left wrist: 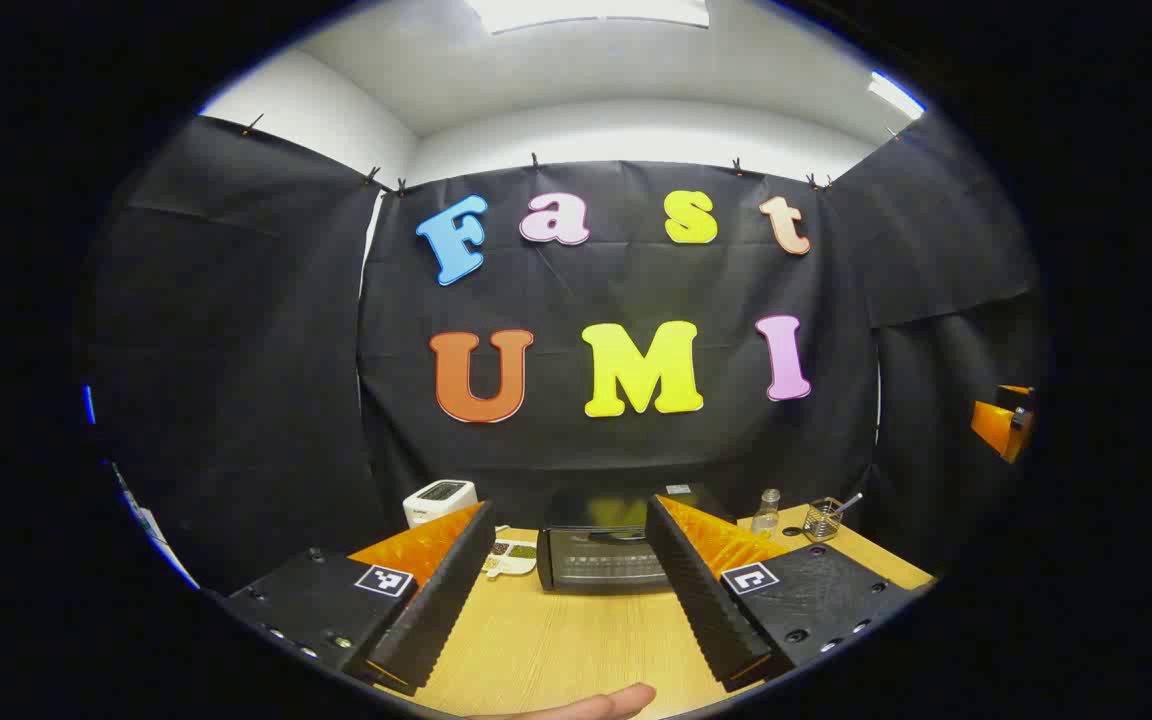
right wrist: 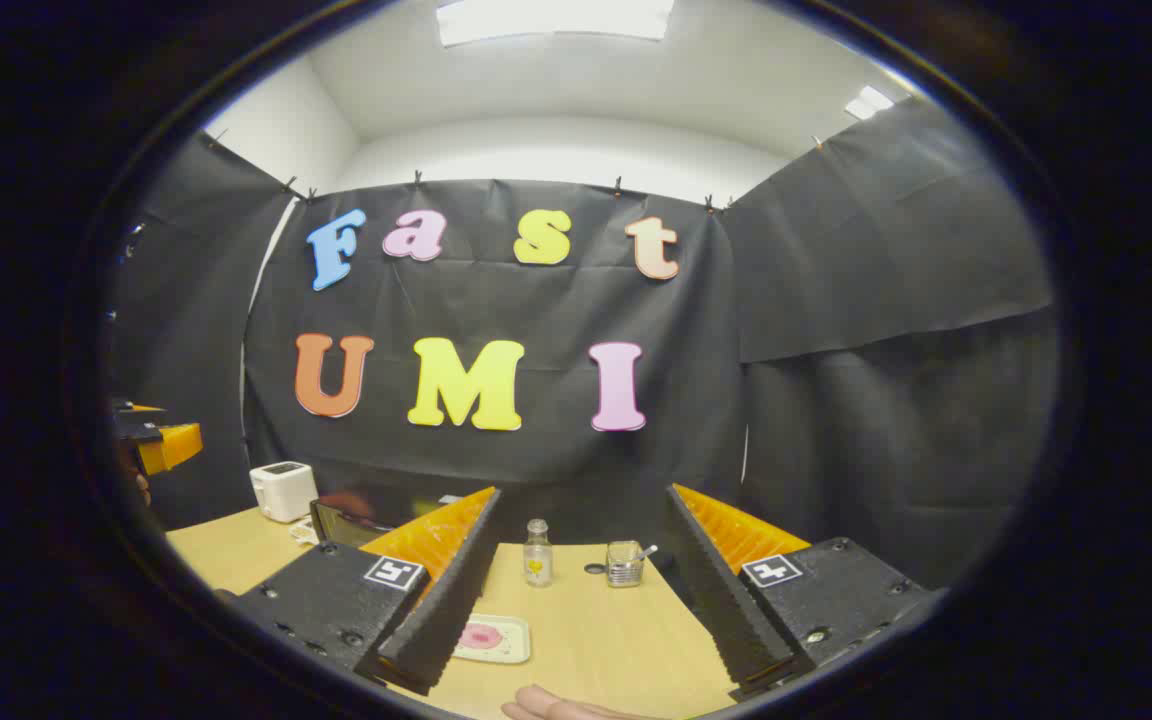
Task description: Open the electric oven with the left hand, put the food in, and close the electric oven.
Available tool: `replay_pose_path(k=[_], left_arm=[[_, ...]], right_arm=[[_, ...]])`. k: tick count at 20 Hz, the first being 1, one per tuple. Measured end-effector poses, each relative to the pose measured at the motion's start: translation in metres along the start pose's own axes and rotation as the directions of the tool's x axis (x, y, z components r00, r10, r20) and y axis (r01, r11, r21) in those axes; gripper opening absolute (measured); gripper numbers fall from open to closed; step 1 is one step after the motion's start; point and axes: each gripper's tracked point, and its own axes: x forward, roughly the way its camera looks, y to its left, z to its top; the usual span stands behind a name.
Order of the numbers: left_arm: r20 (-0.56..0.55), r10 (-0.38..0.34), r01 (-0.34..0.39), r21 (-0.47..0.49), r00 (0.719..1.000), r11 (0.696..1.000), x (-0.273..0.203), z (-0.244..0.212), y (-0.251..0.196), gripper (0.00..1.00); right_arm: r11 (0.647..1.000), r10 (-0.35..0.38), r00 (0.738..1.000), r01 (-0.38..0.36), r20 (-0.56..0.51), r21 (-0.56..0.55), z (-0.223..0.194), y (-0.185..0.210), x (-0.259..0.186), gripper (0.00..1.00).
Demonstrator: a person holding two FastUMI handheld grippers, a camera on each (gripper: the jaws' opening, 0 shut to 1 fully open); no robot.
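My left gripper [left wrist: 571, 590] gapes empty, oven [left wrist: 601, 555] shut, far ahead between its fingers; right gripper [right wrist: 576, 600] gapes too, food tray [right wrist: 491, 638] near its left finger.

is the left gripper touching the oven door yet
Apart. In the left gripper view, the open left gripper is held short of the oven, with bare table plainly showing between its fingertips and the door.
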Motion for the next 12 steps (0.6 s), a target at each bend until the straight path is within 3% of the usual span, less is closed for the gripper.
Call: replay_pose_path(k=[9, 12], left_arm=[[0.015, -0.015, 0.015, -0.004, 1.000, 1.000, 0.002, 0.004, -0.002, 0.96], [0.041, -0.050, 0.050, -0.005, 0.998, 0.999, 0.006, 0.007, -0.013, 0.96]], right_arm=[[1.000, -0.004, 1.000, 0.004, 0.003, 0.001, 0.004, -0.008, 0.000, 0.96], [1.000, 0.010, 1.000, -0.010, -0.006, 0.015, 0.006, -0.008, 0.006, 0.96]])
